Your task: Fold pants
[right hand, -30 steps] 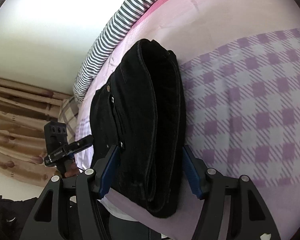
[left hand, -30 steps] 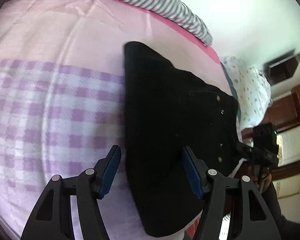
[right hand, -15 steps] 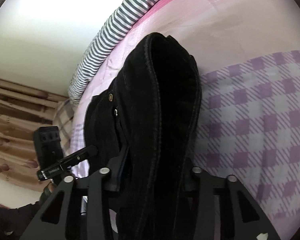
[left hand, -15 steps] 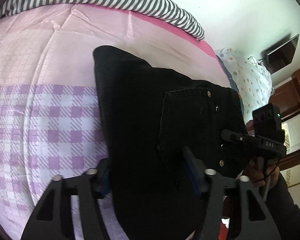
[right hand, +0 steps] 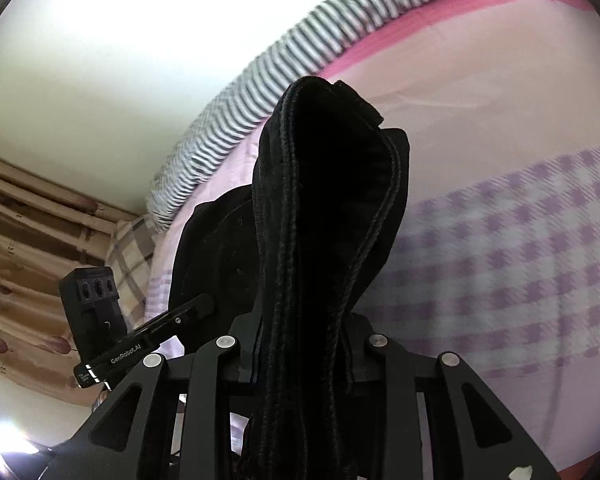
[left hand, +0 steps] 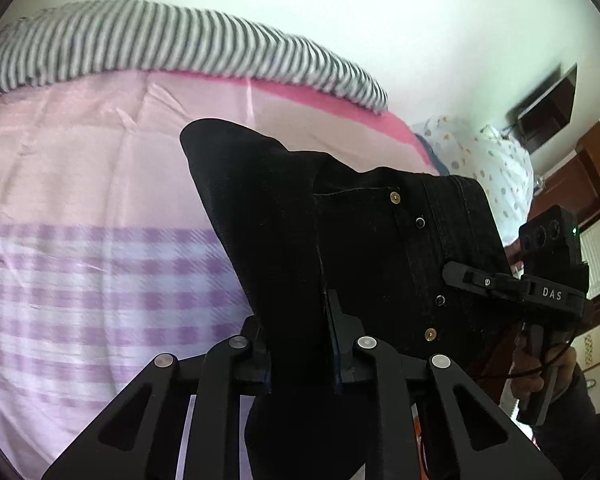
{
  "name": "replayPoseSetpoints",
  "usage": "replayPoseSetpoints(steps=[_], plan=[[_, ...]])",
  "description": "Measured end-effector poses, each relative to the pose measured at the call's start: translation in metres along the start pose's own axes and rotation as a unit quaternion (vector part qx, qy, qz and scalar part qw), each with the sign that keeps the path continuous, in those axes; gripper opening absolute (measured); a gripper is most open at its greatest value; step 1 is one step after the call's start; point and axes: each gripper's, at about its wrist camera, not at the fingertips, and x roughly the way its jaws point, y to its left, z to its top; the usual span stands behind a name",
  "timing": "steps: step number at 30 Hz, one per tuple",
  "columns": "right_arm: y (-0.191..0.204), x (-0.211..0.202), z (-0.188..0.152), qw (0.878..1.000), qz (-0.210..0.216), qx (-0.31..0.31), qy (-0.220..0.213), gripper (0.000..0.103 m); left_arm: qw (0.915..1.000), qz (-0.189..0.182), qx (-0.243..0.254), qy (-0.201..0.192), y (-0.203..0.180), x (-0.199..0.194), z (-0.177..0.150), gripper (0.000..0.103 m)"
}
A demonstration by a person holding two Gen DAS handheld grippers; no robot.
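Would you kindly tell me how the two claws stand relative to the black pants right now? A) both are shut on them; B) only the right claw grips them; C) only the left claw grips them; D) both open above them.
A: the left claw pinches a fold of the pants, and the right claw is clamped on their bunched edge, lifted off the bed.

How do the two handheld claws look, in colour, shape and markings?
Both are matte black with angular linkage arms and round silver pivot screws. The left claw has dark blue finger pads. Seen from there, the right claw body reads "DAS", carries a three-lens module with a green light, trails a thin black cable, and is held by a dark-sleeved hand.
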Motion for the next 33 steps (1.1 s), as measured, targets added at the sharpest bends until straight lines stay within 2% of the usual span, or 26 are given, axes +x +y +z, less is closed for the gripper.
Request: replayPoseSetpoints(steps=[5, 10, 15, 21, 26, 31, 33], plan=[[0.046, 0.032, 0.011, 0.999, 0.028, -0.018, 0.008, 0.027, 0.9988, 0.039, 0.013, -0.025, 0.031, -0.048, 0.016, 0.02], [0.089, 0.087, 0.025, 0.998, 0.058, -0.027, 0.027, 0.027, 0.9946, 0.092, 0.016, -0.045, 0.075, -0.086, 0.035, 0.02], [0.128, 0.145, 0.041, 0.995, 0.07, -0.041, 0.054, 0.027, 0.9902, 0.129, 0.004, -0.053, 0.13, -0.112, 0.05, 0.02], [0.162, 0.209, 0.054, 0.993, 0.07, -0.051, 0.084, 0.027, 0.9864, 0.157, -0.008, -0.049, 0.188, -0.122, 0.059, 0.02], [0.171, 0.255, 0.062, 0.992, 0.064, -0.035, 0.101, 0.027, 0.9838, 0.174, -0.024, -0.036, 0.228, -0.118, 0.068, 0.02], [0.174, 0.285, 0.065, 0.993, 0.05, -0.029, 0.104, 0.027, 0.9839, 0.174, -0.035, -0.025, 0.249, -0.1, 0.075, 0.021], [0.173, 0.292, 0.065, 0.993, 0.029, -0.04, 0.104, 0.028, 0.9835, 0.177, -0.032, -0.018, 0.256, -0.092, 0.075, 0.025]])
